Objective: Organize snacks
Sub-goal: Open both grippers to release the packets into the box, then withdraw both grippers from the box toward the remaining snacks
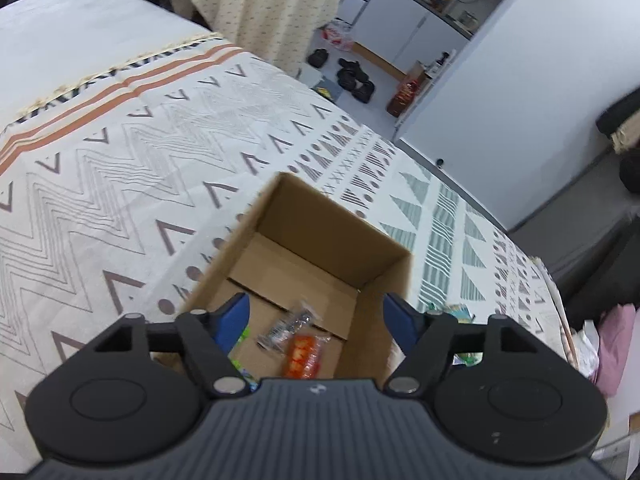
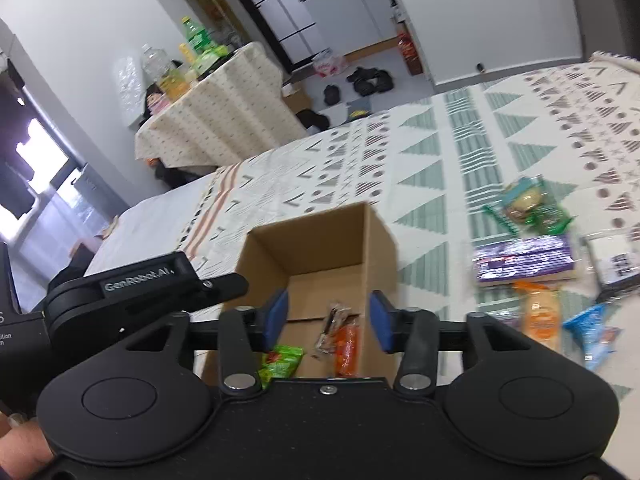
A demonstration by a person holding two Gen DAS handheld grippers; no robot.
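Observation:
An open cardboard box [image 1: 384,258] stands on the patterned bedspread; it also shows in the right wrist view [image 2: 308,244]. Inside lie an orange snack pack [image 1: 303,356], a clear wrapped snack [image 1: 286,326] and a green packet [image 2: 282,362]. My left gripper [image 1: 316,322] is open and empty above the box's near side. My right gripper [image 2: 329,320] is open and empty over the box too. The left gripper's body [image 2: 132,292] shows at the left of the right wrist view. Loose snacks lie right of the box: a purple pack [image 2: 524,258], an orange pack [image 2: 540,316], a blue pack [image 2: 592,328], a green-edged pack [image 2: 532,204].
The bedspread [image 1: 120,184] covers the bed around the box. A clear packet [image 2: 616,260] lies at the far right. A cloth-covered table [image 2: 216,108] with bottles stands beyond the bed. Shoes [image 1: 352,76] lie on the floor.

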